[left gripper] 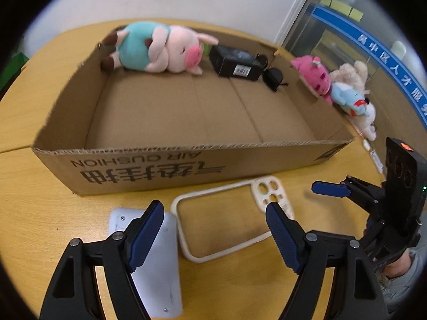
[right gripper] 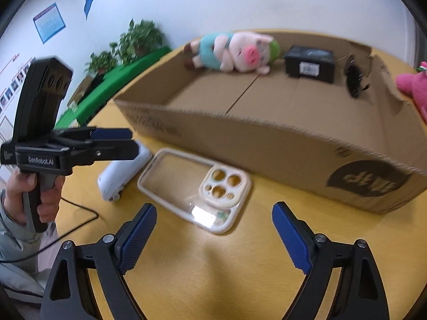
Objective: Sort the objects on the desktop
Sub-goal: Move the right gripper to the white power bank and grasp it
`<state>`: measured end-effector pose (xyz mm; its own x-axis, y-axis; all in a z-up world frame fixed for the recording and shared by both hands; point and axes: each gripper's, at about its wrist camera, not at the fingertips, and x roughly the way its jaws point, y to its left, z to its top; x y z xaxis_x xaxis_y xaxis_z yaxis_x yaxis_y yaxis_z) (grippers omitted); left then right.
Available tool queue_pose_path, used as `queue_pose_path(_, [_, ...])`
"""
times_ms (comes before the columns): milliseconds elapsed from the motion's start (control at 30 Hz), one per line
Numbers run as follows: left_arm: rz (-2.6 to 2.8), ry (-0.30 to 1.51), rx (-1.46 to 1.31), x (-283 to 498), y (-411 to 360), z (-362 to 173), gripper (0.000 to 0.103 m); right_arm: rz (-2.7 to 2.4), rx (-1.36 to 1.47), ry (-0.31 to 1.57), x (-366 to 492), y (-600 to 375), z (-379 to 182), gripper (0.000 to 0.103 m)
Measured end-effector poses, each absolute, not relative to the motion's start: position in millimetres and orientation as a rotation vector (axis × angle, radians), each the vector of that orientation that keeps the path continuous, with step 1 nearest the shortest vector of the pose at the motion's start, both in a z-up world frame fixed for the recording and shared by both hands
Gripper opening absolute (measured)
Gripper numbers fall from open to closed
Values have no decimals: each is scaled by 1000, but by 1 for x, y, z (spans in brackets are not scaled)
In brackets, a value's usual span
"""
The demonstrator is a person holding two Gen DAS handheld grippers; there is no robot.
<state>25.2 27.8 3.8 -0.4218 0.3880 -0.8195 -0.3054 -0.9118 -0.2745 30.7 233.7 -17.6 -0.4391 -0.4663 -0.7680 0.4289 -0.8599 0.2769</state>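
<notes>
Left wrist view: the left tool, its blue-padded jaws spread wide and holding nothing, hovers over a yellow worktop. Between and beyond its fingers lies one cream phone case, flat, its long axis slanting from lower left to upper right, the camera cut-outs at the far right end nearest the cardboard box. One white device lies just left of the case, partly under the left finger, its long axis running roughly toward the camera. The open box holds one plush pig, one black carton and one small black object, all along the far wall. Three or four plush toys crowd outside the box's right edge. The right tool enters at right; whether its jaws are apart cannot be told from here.

Right wrist view: the right tool stands wide open and empty above the worktop. The phone case lies ahead, cut-outs toward the near right. The left tool is seen side-on at left, gripped by a hand, above the white device.
</notes>
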Motion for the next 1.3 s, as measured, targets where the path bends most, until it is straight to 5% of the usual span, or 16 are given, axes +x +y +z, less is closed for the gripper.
queue_pose_path(700, [2411,38,-1523,49,-16,-16,78,-2164,1286,3,28,201,-33,89])
queue_pose_path(900, [2375,-58,-1599,51,-26,-36,76,-2134,1278,23,31,194,-31,90])
queue_pose_path(1000, [2368,-59,-1578,56,-22,-34,66,-2136,1275,4,33,198,-31,90])
queue_pose_path(1300, [2248,-109,-1626,76,17,-35,66,-2127,1261,-26,47,206,-32,90])
